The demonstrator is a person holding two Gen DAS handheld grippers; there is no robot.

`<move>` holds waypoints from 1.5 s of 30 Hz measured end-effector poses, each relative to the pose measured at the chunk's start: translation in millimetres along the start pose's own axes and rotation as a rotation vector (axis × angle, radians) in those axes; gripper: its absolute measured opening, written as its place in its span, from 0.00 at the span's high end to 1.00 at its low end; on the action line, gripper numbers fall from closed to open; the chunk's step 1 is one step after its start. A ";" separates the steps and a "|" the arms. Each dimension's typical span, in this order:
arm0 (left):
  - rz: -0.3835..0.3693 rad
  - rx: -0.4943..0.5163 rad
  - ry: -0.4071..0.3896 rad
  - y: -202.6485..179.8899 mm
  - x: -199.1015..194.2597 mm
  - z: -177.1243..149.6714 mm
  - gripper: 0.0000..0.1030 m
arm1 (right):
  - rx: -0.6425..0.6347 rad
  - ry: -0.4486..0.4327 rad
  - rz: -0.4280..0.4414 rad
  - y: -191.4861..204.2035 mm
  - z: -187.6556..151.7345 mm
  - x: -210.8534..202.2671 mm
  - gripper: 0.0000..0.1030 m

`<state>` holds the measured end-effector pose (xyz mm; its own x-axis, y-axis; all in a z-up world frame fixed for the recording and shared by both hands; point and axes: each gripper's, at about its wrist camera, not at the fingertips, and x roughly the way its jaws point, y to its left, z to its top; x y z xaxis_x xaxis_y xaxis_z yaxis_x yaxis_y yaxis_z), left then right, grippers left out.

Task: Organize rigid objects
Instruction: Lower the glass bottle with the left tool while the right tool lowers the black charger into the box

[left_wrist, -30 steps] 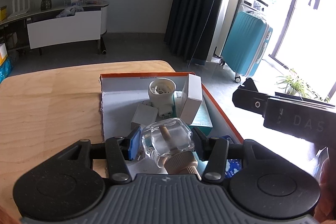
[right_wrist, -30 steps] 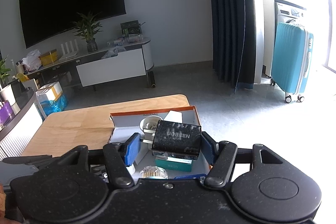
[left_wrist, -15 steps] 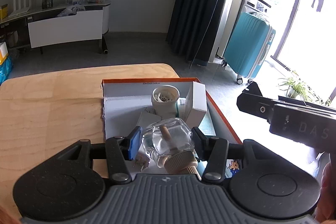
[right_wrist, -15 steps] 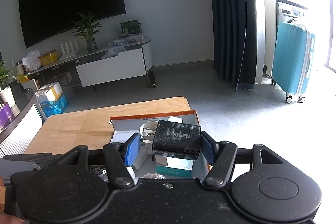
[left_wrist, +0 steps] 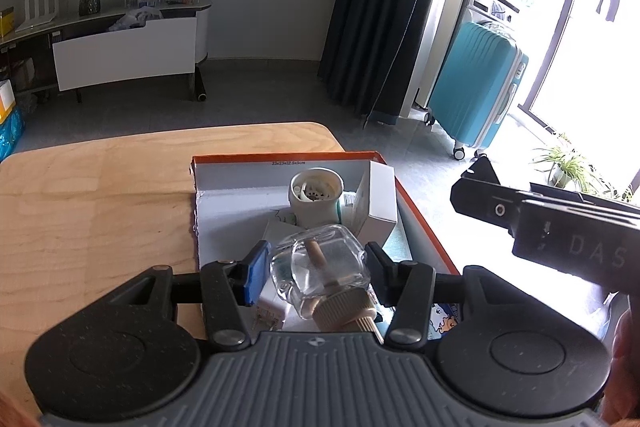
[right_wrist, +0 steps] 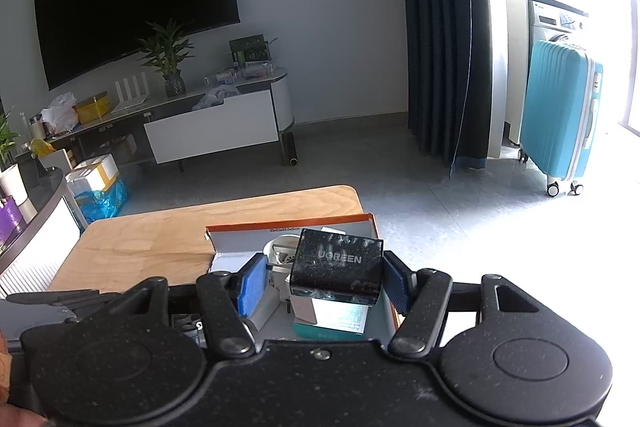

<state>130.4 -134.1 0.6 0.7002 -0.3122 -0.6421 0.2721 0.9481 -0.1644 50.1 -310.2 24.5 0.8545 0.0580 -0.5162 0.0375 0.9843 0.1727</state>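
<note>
Two tongs were in view, the left tongs (left_wrist: 314, 273) and the right tongs (right_wrist: 322, 277). There was one glass bottle (left_wrist: 320, 267), one black charger (right_wrist: 337, 263), one orange box (left_wrist: 280, 159), one bench (left_wrist: 100, 195), one white cup-like socket (left_wrist: 316, 193), one white carton (left_wrist: 378, 203), one teal carton (right_wrist: 332, 331) and one suitcase (left_wrist: 476, 87).

We see the open box (left_wrist: 420, 223) on the worktop (left_wrist: 100, 195) at its far right corner, the round cup (left_wrist: 316, 193) inside toward the back, a small carton (left_wrist: 378, 201) leaning just right of it, and the suitcase (left_wrist: 476, 91) on the floor beyond.
</note>
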 end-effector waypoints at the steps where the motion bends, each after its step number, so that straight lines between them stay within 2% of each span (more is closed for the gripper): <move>1: -0.001 0.000 0.001 -0.1 0.4 0.2 0.50 | -0.001 0.002 0.002 -0.1 0.1 0.6 0.29; 28: -0.013 0.008 0.031 -4.3 22.2 10.2 0.50 | -0.011 0.015 0.041 -6.5 16.0 23.3 0.29; 45: -0.010 0.004 0.052 -1.5 36.2 16.5 0.50 | -0.035 0.099 0.085 -11.1 41.1 62.2 0.29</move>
<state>166.2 -147.8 -10.0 0.6626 -0.3177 -0.6782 0.2811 0.9449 -0.1680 124.1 -324.4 25.0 0.7982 0.1556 -0.5819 -0.0522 0.9803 0.1905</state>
